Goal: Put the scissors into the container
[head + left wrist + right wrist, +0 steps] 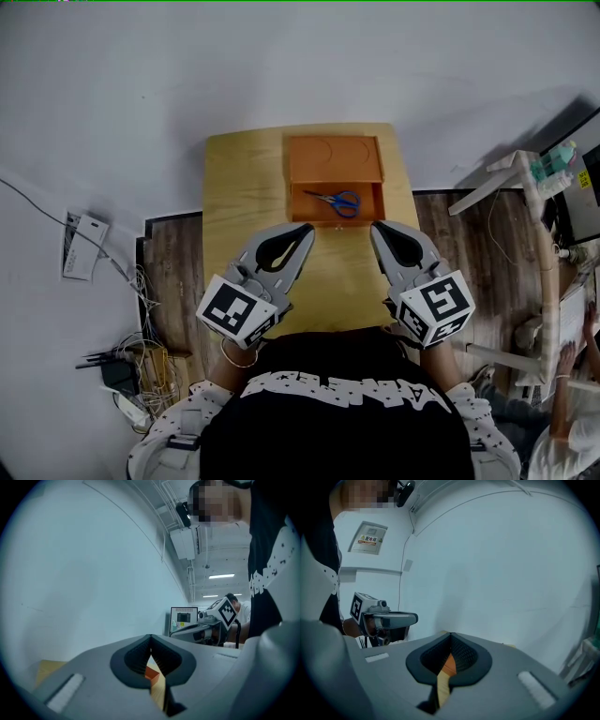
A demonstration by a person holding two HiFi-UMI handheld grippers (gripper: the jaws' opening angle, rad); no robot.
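Observation:
Blue-handled scissors (337, 200) lie inside the lower compartment of the orange container (335, 150) at the far side of the small wooden table (244, 178). My left gripper (307, 230) hovers over the table's near half, jaws shut and holding nothing. My right gripper (375, 228) hangs level with it on the other side, also shut and empty. Both tips point toward the container from just short of its front edge. In the left gripper view a sliver of the orange container (151, 671) shows through the closed jaws; in the right gripper view the orange container (449, 665) shows the same way.
A white wall rises behind the table. Cables and a power strip (131, 375) lie on the floor at the left. A white frame stand (530, 244) and another person's hand (572, 352) are at the right. The other gripper (220, 613) shows in the left gripper view.

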